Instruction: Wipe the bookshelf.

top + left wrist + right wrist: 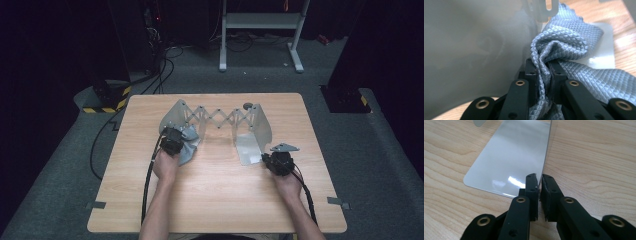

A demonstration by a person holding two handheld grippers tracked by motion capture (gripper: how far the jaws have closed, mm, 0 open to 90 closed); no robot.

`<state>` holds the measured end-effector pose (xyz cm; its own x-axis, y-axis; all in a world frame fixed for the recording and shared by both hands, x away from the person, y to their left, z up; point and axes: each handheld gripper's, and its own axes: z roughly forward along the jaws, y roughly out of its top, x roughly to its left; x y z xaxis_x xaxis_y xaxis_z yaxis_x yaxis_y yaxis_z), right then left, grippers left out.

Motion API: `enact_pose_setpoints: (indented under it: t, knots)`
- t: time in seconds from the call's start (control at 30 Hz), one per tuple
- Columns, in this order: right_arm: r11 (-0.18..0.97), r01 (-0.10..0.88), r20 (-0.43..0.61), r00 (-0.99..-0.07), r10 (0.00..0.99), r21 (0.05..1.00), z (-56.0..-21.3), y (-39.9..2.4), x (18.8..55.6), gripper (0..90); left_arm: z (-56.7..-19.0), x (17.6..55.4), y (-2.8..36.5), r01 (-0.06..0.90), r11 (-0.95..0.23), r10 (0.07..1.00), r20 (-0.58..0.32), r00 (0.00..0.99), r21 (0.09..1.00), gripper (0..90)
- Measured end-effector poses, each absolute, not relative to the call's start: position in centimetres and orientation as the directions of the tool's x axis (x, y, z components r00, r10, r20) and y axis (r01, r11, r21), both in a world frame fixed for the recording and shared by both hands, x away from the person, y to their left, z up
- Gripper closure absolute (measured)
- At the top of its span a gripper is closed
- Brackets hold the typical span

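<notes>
Two black grippers are working here, one in each hand, and both are clenched. The left gripper (544, 75) is pinching a bunched fold of grey quilted cloth (571, 40) tightly between its jaws, with the fabric spilling out above and to the side of them; in the high view that cloth (189, 145) is lying against the left end plate (172, 117) of a metal rack with a scissor-lattice back (222, 117), near the far middle of the wooden table (215, 200). The left gripper (172, 142) is seemingly holding the cloth in this bundled way so that it can be rubbed over the metal, judging by how closely the fabric is pressing to the plate. The right gripper (540, 192) is closing its jaws on the thin upright edge of the right end plate (509, 162), whose shiny flat foot is resting on the tabletop; this grip is probably steadying the rack so it is not sliding while the other hand is working. Seen from above, the right gripper (279, 162) is sitting at the near corner of that plate (255, 132). No brand, label or legible writing is appearing on the cloth, the rack or the grippers.
</notes>
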<state>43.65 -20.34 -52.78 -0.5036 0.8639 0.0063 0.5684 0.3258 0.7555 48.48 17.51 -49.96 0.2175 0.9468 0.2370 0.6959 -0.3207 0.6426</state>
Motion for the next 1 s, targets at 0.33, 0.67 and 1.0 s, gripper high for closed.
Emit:
enact_pose_setpoints:
  t: [0.33, 0.67, 1.0]
  knots:
    - [0.326, 0.568, 0.007, -0.504, 0.864, 0.756, -52.8, -20.3, 43.7, 84.2, -46.2, 48.7, 17.3, 0.66, -0.284, 0.959, 0.226, 0.174, 0.695, 80.4]
    - [0.322, 0.571, 0.013, -0.504, 0.863, 0.755, -52.8, -20.4, 43.7, 84.3, -40.7, 48.6, 17.1, 0.57, -0.242, 0.97, 0.205, 0.13, 0.785, 80.3]
    - [0.323, 0.571, 0.012, -0.505, 0.863, 0.755, -52.8, -20.4, 43.7, 84.3, -38.8, 50.3, 16.4, 0.537, -0.248, 0.969, 0.209, 0.134, 0.806, 80.1]
